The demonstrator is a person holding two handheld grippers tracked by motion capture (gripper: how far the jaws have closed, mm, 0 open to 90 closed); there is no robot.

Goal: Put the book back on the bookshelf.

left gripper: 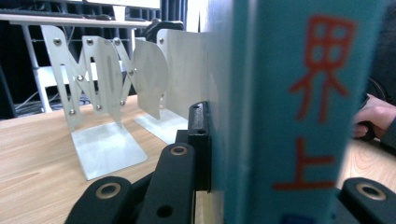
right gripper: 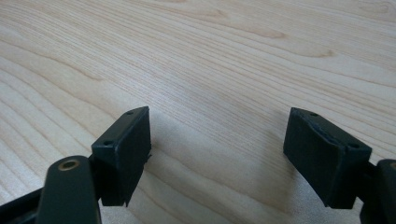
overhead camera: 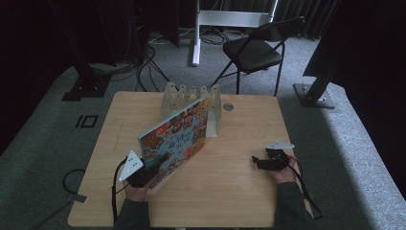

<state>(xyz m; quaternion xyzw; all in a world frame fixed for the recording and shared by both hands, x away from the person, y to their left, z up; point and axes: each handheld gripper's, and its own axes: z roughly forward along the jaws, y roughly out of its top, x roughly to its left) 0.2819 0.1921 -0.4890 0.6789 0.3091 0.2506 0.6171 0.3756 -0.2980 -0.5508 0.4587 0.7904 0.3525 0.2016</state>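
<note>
The left hand-held gripper (overhead camera: 139, 173) is pinching the near end of a thin, colourful picture book (overhead camera: 176, 139), tilted above the pale wooden worktop (overhead camera: 230, 187), probably carrying it toward the far metal bookends (overhead camera: 191, 98), while the right hand-held gripper (overhead camera: 263, 162) is resting spread and empty.

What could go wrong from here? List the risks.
The left gripper clamps the book only at its near spine end, so the long tilted cover may twist or slip. The book's far end is right at the metal bookend rack and could knock it. The right gripper is open, giving no support.
</note>
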